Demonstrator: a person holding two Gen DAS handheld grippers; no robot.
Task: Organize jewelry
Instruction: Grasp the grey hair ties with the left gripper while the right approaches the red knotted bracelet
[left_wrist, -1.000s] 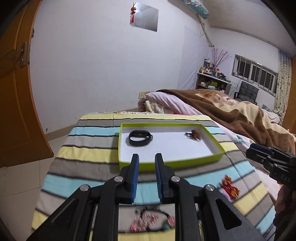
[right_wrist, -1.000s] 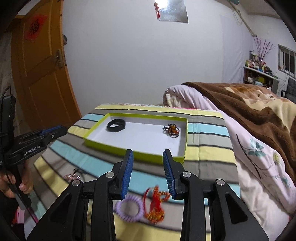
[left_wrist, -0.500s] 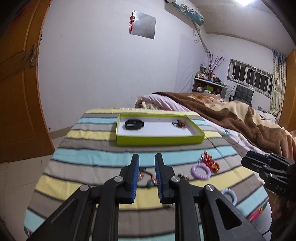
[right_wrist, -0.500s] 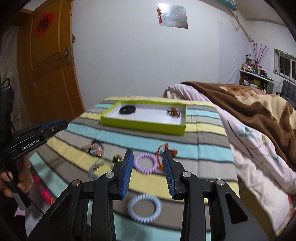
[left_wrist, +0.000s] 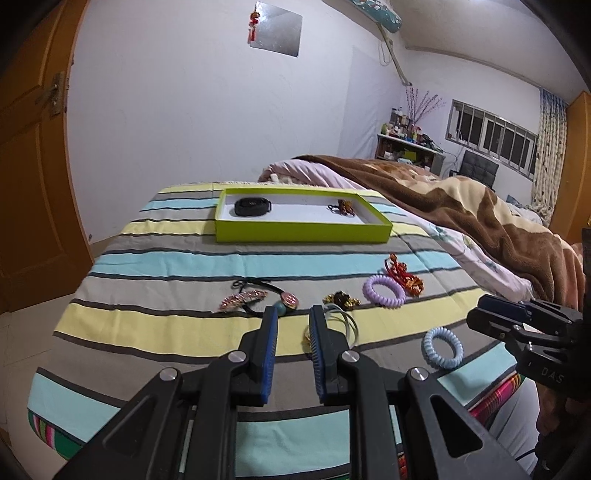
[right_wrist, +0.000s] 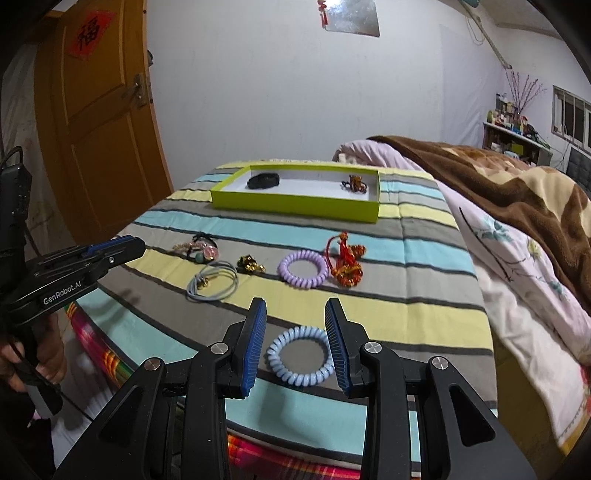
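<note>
Blue ribbed rubber is lining both my pairs of jaws. My right gripper (right_wrist: 295, 343) is hovering low over the striped cotton blanket (right_wrist: 406, 314), jaws standing wide and empty, framing the pale blue coil band (right_wrist: 300, 356) between them; judging by that framing, it is the next piece to lift. My left gripper (left_wrist: 293, 347) is holding its jaws at a narrower gap, also gripping nothing, poised over the near yellow stripe.

Beyond the right jaws, at roughly 11 o'clock, a grey elastic loop (right_wrist: 212, 282) is lying flat, thin and limp. Farther out, a small gold-and-black trinket (right_wrist: 250, 264) is sitting at 11 o'clock, a lilac coil band (right_wrist: 303, 268) at 12, and just beside it at 1 o'clock a red-and-gold knotted tassel charm (right_wrist: 347, 264), bunched and soft. A corded piece with pink and teal beads (right_wrist: 199, 249) is lying farther toward 10 o'clock.

Farthest at 12 o'clock, the lime-green cardboard tray (right_wrist: 295, 203), shallow with a white floor, is already holding a black band (right_wrist: 263, 181) on its left side and a small dark-orange ornament (right_wrist: 354, 183) on its right, well apart. Six loose pieces are waiting outside, so sorting looks early.
</note>
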